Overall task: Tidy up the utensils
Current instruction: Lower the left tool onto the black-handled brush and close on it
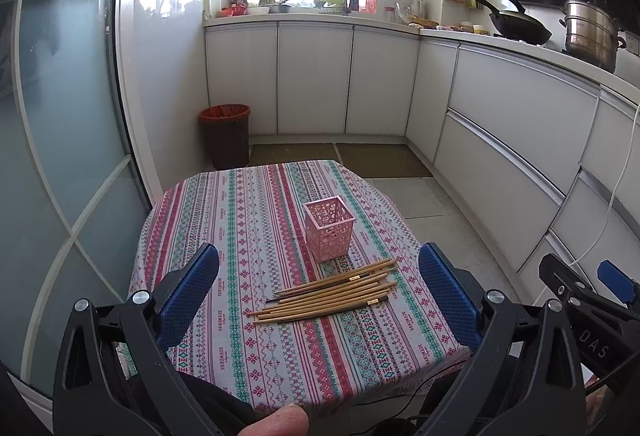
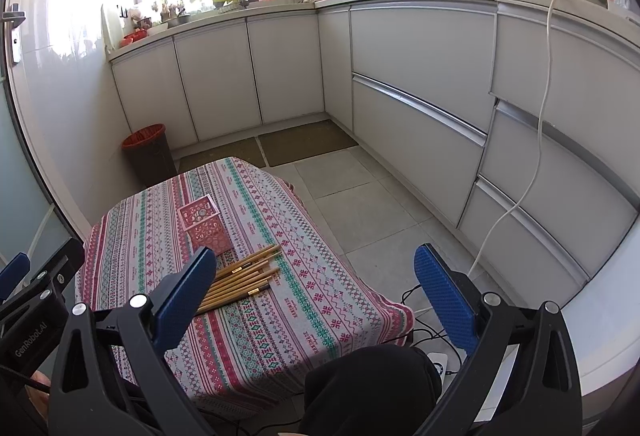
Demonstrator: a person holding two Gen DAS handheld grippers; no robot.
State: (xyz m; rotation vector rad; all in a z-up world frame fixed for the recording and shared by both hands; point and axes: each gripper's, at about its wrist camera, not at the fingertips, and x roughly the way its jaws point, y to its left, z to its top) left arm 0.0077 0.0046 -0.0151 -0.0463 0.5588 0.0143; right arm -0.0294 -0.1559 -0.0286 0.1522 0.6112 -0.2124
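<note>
Both fingers, left (image 1: 319,282) and right (image 2: 315,280), I held open above tabletop (image 1: 248,203); chopsticks (image 1: 332,290) lay beside basket (image 1: 329,228).

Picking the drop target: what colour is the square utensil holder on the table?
Pink, with perforated cut-out sides: the utensil holder shows best in the left wrist view.

A small table under a striped patterned tablecloth (image 1: 248,236) stands in a kitchen. At far left, a dark bin with a red liner (image 1: 225,133) sits against white cabinets (image 1: 312,75); at far right, a black wok (image 1: 516,23) and a steel steamer pot (image 1: 592,31) rest on the counter.
</note>
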